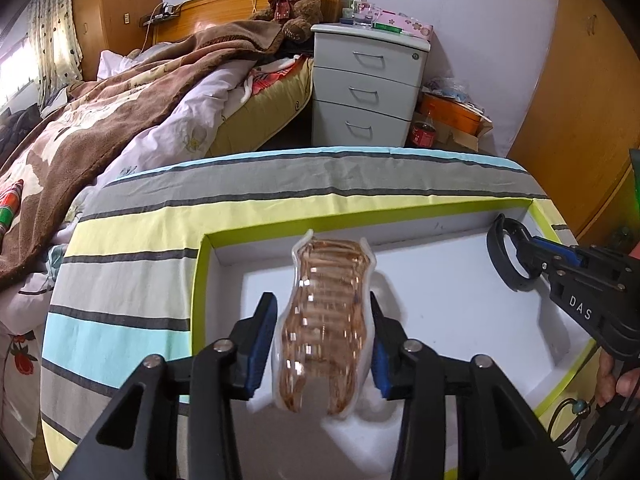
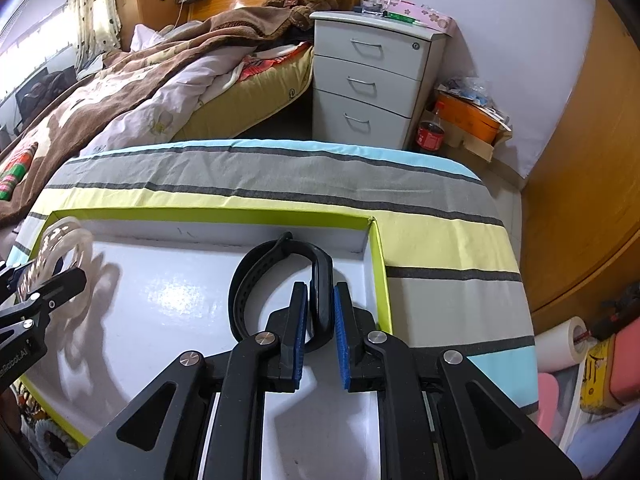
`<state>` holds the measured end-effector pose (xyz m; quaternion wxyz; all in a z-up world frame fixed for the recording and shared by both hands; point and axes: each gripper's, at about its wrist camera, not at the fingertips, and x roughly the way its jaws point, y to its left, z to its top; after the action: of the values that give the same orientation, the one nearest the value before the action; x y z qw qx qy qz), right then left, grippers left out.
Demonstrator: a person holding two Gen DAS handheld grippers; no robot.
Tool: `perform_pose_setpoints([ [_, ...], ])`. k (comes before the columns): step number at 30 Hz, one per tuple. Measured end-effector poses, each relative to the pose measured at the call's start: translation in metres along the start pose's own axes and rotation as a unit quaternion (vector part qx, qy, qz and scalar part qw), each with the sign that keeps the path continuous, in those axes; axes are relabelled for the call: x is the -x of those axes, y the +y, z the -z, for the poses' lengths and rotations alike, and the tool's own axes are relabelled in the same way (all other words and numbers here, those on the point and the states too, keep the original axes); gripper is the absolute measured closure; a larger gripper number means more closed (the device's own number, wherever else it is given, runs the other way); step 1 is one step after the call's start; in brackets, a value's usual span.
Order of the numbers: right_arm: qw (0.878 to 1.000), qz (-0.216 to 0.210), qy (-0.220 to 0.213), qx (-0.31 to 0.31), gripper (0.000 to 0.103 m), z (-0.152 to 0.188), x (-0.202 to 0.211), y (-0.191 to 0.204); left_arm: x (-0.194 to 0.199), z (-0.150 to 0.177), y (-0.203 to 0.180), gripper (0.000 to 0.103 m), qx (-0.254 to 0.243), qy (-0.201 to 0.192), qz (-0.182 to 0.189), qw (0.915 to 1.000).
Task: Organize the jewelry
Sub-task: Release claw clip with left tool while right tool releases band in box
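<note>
A clear rose-tinted hair claw clip [image 1: 324, 320] stands between the fingers of my left gripper [image 1: 320, 304]. It looks blurred and loose, above the white floor of a shallow box with a lime-green rim [image 1: 200, 280]. The jaws stand apart, open. My right gripper [image 2: 320, 288] is shut on a black wristband [image 2: 256, 276], held over the box's far right corner [image 2: 380, 272]. From the left wrist view the wristband [image 1: 508, 256] hangs from the right gripper [image 1: 524, 250]. In the right wrist view the clip [image 2: 60, 248] shows at the left gripper [image 2: 68, 276].
The box lies on a striped cloth [image 1: 132, 272] over a table. Beyond are a bed with a brown blanket [image 1: 120, 96], a grey drawer cabinet [image 1: 364, 92] and a cola bottle [image 1: 424, 132]. A beaded cord [image 1: 576, 408] lies beside the box's right rim. A hand [image 1: 612, 376] grips the right tool.
</note>
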<state>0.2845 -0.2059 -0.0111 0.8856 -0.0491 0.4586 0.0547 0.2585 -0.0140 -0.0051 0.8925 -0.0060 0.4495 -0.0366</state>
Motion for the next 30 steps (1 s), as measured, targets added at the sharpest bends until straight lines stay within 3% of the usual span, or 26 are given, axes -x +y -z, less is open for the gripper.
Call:
perform_pose_setpoints([
  [3,1.0,-0.002,-0.003,0.001,0.084,0.001,0.002,0.001,0.0,0.0,0.001,0.053,0.002,0.001,0.0,1.0],
  [8,1.0,-0.01,-0.009,0.0,0.07,0.001,0.007,0.002,0.003,0.0,0.004,0.049,0.008,-0.001,0.002,1.0],
  [16,0.999,-0.016,-0.027,-0.006,0.064,0.002,0.022,0.004,0.015,-0.001,0.006,0.038,0.017,-0.011,0.008,0.9998],
  [30,0.997,-0.029,-0.061,-0.023,0.063,0.016,0.066,0.005,0.061,0.005,0.002,0.038,0.017,-0.036,0.021,0.999],
])
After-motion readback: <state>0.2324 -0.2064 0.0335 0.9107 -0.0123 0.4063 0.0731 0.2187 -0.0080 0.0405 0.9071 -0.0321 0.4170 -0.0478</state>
